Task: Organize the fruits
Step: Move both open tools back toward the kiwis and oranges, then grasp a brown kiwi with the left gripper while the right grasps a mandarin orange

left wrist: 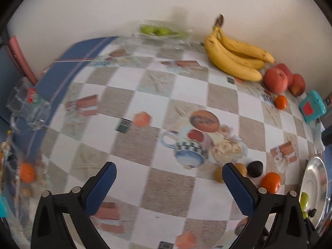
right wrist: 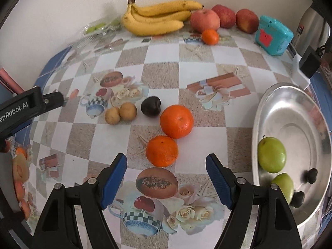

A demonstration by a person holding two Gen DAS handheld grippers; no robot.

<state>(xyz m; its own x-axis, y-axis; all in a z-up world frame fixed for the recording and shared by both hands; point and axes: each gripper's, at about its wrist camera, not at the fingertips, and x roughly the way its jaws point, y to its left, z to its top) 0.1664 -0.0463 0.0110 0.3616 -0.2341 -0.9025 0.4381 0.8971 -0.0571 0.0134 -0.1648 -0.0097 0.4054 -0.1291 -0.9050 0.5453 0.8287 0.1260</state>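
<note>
In the right wrist view my right gripper [right wrist: 166, 161] is open and empty, just short of a near orange [right wrist: 161, 154]; a second orange [right wrist: 176, 121] lies behind it. A dark plum [right wrist: 150, 106] and two small brown fruits [right wrist: 120, 113] lie further left. A steel bowl [right wrist: 267, 95] at right holds two green fruits [right wrist: 271, 154] and small dark ones. My left gripper [left wrist: 169, 171] is open and empty over the table; its arm [right wrist: 31, 103] shows at left. Bananas [right wrist: 153, 16], red apples [right wrist: 225, 16] and a small orange [right wrist: 210, 37] stand at the wall.
A teal box [right wrist: 272, 35] and a steel kettle [right wrist: 313, 27] stand at back right. A clear tray of green fruits [left wrist: 161, 31] is by the wall. A glass mug [left wrist: 27, 105] sits at the table's left edge. A checkered cloth [right wrist: 161, 74] covers the table.
</note>
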